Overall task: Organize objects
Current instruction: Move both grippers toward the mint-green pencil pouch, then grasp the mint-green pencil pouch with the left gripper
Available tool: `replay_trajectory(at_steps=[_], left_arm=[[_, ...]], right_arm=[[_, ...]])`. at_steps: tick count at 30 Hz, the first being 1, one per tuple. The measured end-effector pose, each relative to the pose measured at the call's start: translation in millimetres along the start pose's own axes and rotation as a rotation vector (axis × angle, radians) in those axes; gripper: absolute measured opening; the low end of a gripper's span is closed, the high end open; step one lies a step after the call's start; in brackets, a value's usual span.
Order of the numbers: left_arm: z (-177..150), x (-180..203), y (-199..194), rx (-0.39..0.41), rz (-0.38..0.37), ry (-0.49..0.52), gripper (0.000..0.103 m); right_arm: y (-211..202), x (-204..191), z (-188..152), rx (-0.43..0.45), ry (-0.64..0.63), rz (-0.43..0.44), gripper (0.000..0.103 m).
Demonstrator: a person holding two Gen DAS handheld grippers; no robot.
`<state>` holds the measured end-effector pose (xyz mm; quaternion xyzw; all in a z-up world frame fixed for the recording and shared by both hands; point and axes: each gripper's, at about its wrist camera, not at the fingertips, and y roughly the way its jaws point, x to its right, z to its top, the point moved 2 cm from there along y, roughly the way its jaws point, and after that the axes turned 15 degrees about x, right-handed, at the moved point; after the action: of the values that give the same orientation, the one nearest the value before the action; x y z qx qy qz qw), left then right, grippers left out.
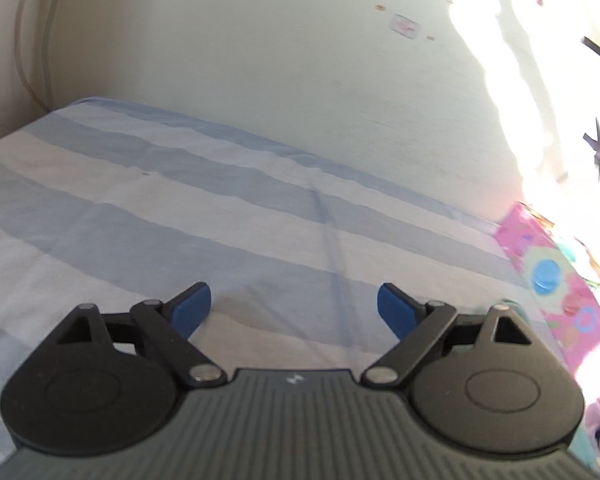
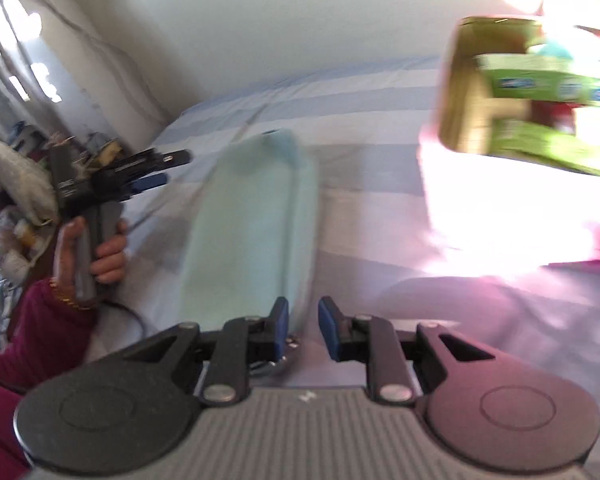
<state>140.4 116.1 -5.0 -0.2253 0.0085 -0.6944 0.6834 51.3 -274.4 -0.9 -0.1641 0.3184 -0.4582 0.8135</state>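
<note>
Soft pouch on the bed

Our left gripper (image 1: 294, 308) gapes empty; right gripper (image 2: 303, 326), nearly closed, holds nothing. The pale mint fabric pouch (image 2: 256, 228) looks limp and light: we'd pinch its near end.

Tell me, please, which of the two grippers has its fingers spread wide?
The left gripper: its fingers stand far apart over the striped sheet; the right gripper leaves only a narrow gap.

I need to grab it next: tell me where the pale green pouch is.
In the right wrist view the pale green pouch lies lengthwise on the striped bedsheet, just ahead of the right tool, with the left tool off to its left.
</note>
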Motion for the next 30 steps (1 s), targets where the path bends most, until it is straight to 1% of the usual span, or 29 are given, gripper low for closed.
replay_trajectory(at_steps=[2,3,4,5,6,7,8,9,11,13,14,15,17,18,19,20,21,22,23,26,27,28,30], left_arm=[[-3.3,21.5,-1.8,-0.024,-0.093,0.016,0.092],[-4.5,31.1,-3.3,-0.03,-0.131,0.028,0.092],[-5.4,44.1,-5.3,-0.032,-0.173,0.055,0.092],[-5.5,55.5,-6.5,-0.026,-0.194,0.087,0.093],[-4.8,65.5,-6.9,-0.016,-0.197,0.119,0.094],[-3.1,72.9,-4.9,-0.01,-0.192,0.14,0.095],[-0.4,79.7,-1.2,-0.01,-0.188,0.15,0.095],[2.4,84.1,4.6,-0.017,-0.196,0.152,0.095],[5.3,94.2,16.9,-0.037,-0.221,0.18,0.096],[4.0,100.5,28.7,-0.054,-0.224,0.229,0.096],[1.9,101.8,32.5,-0.07,-0.231,0.24,0.096],[-0.4,100.9,36.3,-0.09,-0.237,0.238,0.096],[-6.5,101.7,38.6,-0.118,-0.249,0.237,0.093],[-9.5,102.9,37.1,-0.12,-0.252,0.249,0.092],[-13.4,103.9,36.9,-0.126,-0.252,0.267,0.084],[-18.2,104.4,37.3,-0.14,-0.26,0.276,0.075],[-20.9,103.3,36.1,-0.148,-0.277,0.261,0.071],[-22.0,102.5,34.0,-0.155,-0.297,0.239,0.06],[-22.2,103.2,31.3,-0.17,-0.323,0.222,0.054],[-27.0,114.2,18.7,-0.17,-0.313,0.24,0.054],[-30.0,117.6,13.6,-0.17,-0.318,0.243,0.054],[-34.8,123.6,7.5,-0.182,-0.337,0.238,0.054],[-43.3,136.3,-5.9,-0.201,-0.39,0.222,0.054]], right_arm=[[-34.2,26.7,-1.3,0.114,0.011,-0.223,0.023],[-57.0,42.3,-3.5,0.182,0.041,-0.303,0.024],[-72.4,50.6,-6.5,0.229,0.078,-0.326,0.024],[-92.1,58.4,-12.5,0.282,0.121,-0.299,0.028],[-102.9,59.5,-17.3,0.314,0.132,-0.259,0.038],[-105.5,52.6,-23.2,0.335,0.116,-0.229,0.046],[-101.3,39.8,-28.2,0.343,0.079,-0.211,0.061],[-89.9,21.8,-33.8,0.338,0.028,-0.2,0.063],[-62.2,-13.8,-46.8,0.304,-0.088,-0.175,0.063],[-33.0,-49.1,-57.3,0.268,-0.172,-0.116,0.075],[-21.9,-62.0,-62.7,0.252,-0.201,-0.083,0.087],[-11.3,-74.0,-66.5,0.244,-0.228,-0.053,0.089],[6.3,-91.1,-70.6,0.231,-0.268,-0.018,0.089],[14.2,-97.0,-71.2,0.228,-0.282,-0.017,0.09],[22.1,-100.7,-71.2,0.222,-0.29,-0.032,0.093],[28.8,-102.7,-71.5,0.214,-0.298,-0.05,0.092],[36.1,-101.5,-71.6,0.2,-0.298,-0.064,0.092],[34.6,-100.4,-71.8,0.214,-0.295,-0.054,0.09],[31.6,-98.7,-70.8,0.212,-0.286,-0.033,0.083],[12.0,-83.9,-65.9,0.242,-0.269,-0.028,0.082],[2.3,-74.9,-64.8,0.264,-0.257,-0.051,0.079],[-8.0,-62.9,-63.3,0.289,-0.238,-0.093,0.077],[-29.0,-34.3,-61.0,0.318,-0.17,-0.154,0.075]])
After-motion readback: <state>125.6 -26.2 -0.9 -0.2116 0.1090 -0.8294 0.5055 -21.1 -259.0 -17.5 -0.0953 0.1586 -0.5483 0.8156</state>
